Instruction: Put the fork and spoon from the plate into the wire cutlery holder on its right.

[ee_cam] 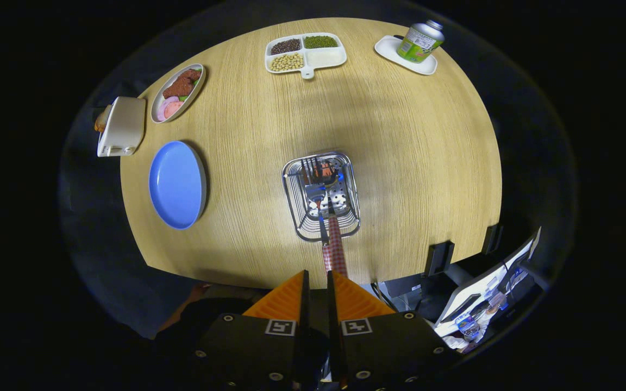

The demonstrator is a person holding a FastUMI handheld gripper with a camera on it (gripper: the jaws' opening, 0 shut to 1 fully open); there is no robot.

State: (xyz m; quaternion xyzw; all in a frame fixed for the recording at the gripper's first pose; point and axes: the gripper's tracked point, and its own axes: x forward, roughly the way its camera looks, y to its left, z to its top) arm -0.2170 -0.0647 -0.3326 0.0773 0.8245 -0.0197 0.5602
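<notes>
Far left, at the edge of the surface (400, 163): a white box-shaped appliance (123, 126), with something small and orange-tan at its far-left side, too small to identify. Just right of it, an oval dish (178, 92) holding brown, pink and green food items. Nearer, below both, the blue plate (177, 183) lies flat on the wood-grain surface; its face is bare, no cutlery on it.

Centre, far side: a white divided tray (306, 52) with dark beans, green beans and pale beans in three compartments, the fourth looks white.

Centre: wire cutlery holder (321, 195), seen from above, well right of the blue plate. Inside it stand utensil handles; a fork (308, 168) with dark tines shows at the far side, next to an orange piece I cannot identify. A utensil with a red-checked handle (335, 250) reaches from the jaws down into the holder; its working end is hidden among the wires, so spoon or not I cannot tell for certain.

Gripper (315, 285) is above the near edge of the surface, jaws narrow, closed onto the checked handle.

Far right: white rectangular dish (394, 54) carrying a green-labelled can (420, 41), tilted.

Near right, off the surface: a monitor (487, 293) and two dark clamps (440, 258) on the edge.
</notes>
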